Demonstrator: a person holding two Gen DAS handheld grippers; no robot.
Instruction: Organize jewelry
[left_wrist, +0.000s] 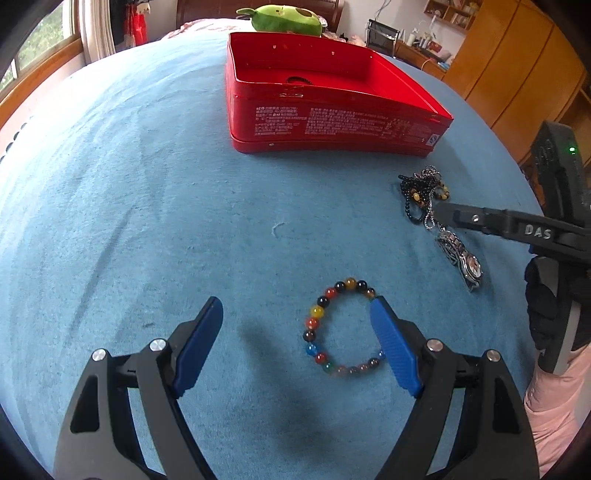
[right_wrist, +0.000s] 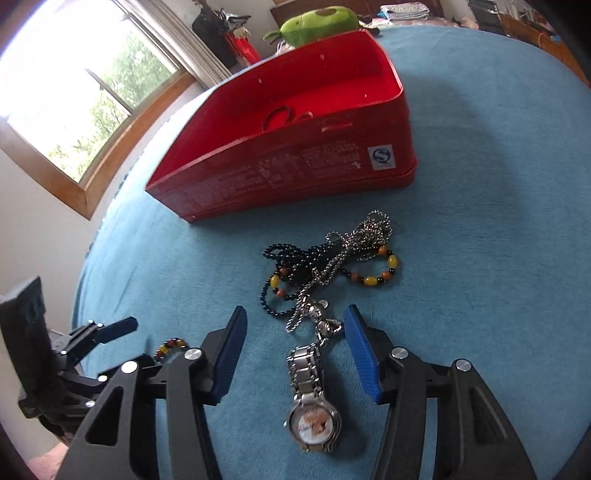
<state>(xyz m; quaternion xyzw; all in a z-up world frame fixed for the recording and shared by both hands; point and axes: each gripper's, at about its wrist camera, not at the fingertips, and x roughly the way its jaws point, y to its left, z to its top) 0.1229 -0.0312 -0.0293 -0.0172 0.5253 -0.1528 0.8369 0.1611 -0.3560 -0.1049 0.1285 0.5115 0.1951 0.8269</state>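
A multicoloured bead bracelet lies on the blue cloth. My left gripper is open above it, its right finger over the bracelet's right side. A silver watch lies between the open fingers of my right gripper; it also shows in the left wrist view. Beyond it lies a tangle of black bead strands, a silver chain and an amber bead bracelet. The open red tin box stands further back with a thin ring-shaped piece inside.
A green plush toy lies behind the box. The blue cloth covers the whole surface. A window is at the left, wooden cabinets at the right. The other gripper shows in each view.
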